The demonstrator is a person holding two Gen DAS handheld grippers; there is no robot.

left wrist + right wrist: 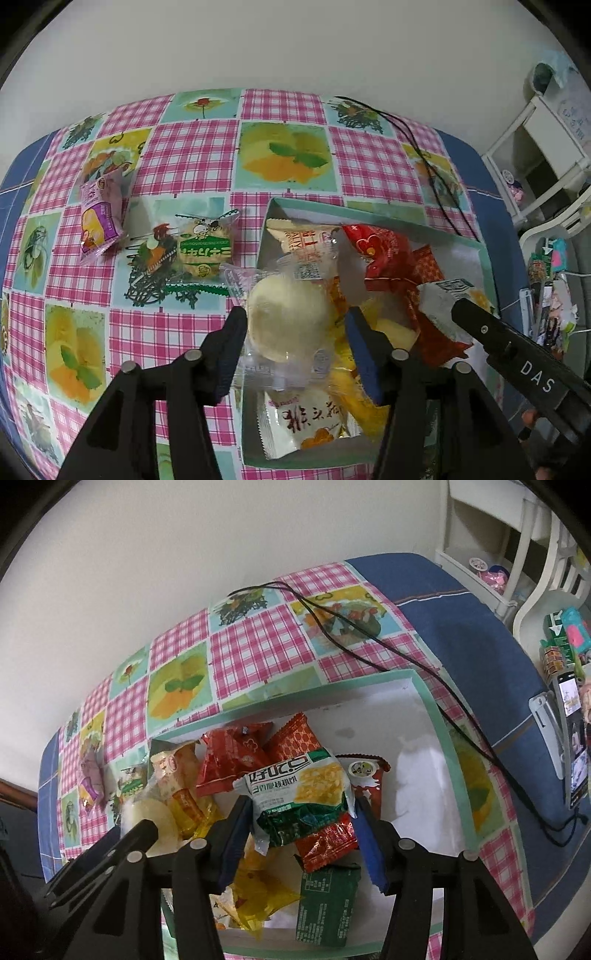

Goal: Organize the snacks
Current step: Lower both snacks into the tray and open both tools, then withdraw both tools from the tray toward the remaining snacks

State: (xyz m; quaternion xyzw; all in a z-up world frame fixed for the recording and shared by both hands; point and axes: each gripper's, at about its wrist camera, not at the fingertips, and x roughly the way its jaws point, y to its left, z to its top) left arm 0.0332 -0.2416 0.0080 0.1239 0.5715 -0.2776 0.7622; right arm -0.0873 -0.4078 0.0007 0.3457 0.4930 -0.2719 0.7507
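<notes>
Checked tablecloth (177,155), snacks piled in a box (484,258). Left gripper (295,325) sits partly open around a clear-wrapped round cake (288,321), pads apparently not squeezing. Right gripper (303,808), lettered "DAS", pinches a green "好吃点" packet (299,794).

A pink-and-white checked tablecloth (184,155) with yellow fruit squares and a blue border lies under a mint-green-edged white box (424,686) of red, yellow and green-and-white snack packets (299,786), while a purple packet (99,218) lies beside a green-and-cream one (203,251)
</notes>
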